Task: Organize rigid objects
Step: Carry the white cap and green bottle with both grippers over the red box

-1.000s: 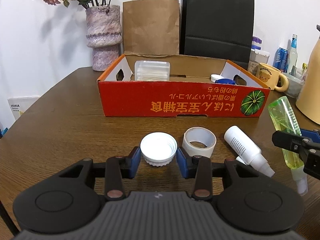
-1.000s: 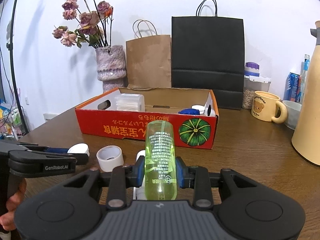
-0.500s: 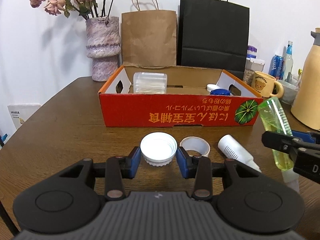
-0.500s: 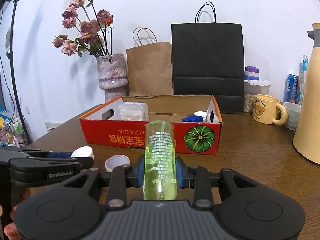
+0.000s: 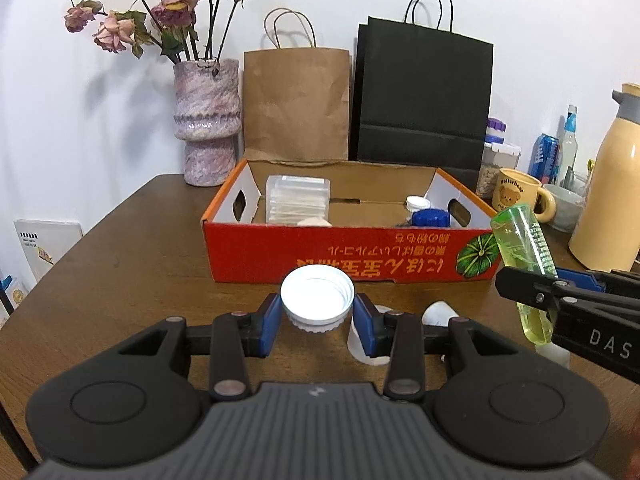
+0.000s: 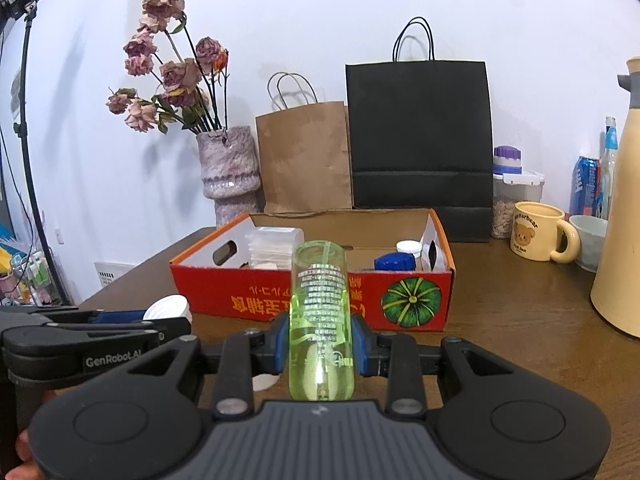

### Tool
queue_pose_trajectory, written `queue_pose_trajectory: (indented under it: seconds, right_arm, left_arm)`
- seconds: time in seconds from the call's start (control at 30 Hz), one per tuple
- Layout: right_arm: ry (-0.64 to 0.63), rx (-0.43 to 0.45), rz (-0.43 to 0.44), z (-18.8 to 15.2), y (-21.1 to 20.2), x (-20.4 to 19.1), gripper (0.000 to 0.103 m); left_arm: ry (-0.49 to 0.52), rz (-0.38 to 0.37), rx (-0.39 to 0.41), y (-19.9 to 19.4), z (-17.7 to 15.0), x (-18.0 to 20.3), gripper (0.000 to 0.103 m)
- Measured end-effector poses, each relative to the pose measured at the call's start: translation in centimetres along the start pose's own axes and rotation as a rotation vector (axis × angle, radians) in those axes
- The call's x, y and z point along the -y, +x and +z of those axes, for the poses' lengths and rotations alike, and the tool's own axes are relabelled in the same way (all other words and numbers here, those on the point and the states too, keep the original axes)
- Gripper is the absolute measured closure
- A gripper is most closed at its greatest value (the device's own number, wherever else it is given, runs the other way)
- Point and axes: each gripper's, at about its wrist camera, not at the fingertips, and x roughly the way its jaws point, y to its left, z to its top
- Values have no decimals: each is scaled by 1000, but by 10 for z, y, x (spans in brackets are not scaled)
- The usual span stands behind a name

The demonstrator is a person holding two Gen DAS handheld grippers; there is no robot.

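- The brown wooden bench (image 5: 120, 264) carries everything in the scene and runs back to a white wall.
- A black paper bag (image 6: 418, 136) and a brown paper bag (image 6: 302, 156) stand against the wall at the far edge, with a mottled vase (image 6: 228, 168) of dried roses to their left.
- A cream jug (image 6: 620, 216) stands at the far right, and a bear mug (image 6: 536, 232) sits just left of it.
- The red cardboard box (image 5: 348, 252) sits open in the middle of the bench, with a clear plastic container (image 5: 298, 198) at its left end and a blue cap (image 5: 430, 217) and a small white cap near its right end.
- The right tongs (image 6: 320, 344) are clamped on a green transparent bottle (image 6: 320, 320), held off the bench near the box's front right, its base pointing toward the box.
- The left tongs (image 5: 317, 316) are clamped on a white lid (image 5: 317, 294), held with its open side up just in front of the box's near wall.
- A white tape roll (image 5: 362, 350) and a white bottle (image 5: 440, 314) lie on the bench behind the left tongs, mostly hidden.
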Motion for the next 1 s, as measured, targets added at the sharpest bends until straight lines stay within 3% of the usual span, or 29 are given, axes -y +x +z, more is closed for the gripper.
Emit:
queue_pose_trajectory:
  seconds: [0.53,1.0]
  right_arm:
    - [-24,60,4,38,13,-13,73]
    - [-39,97,-4,62,43,-16,73]
  left_arm:
    - [0,13,91,-3,40,-1,63]
    - [-48,25,137,20,70,-5,63]
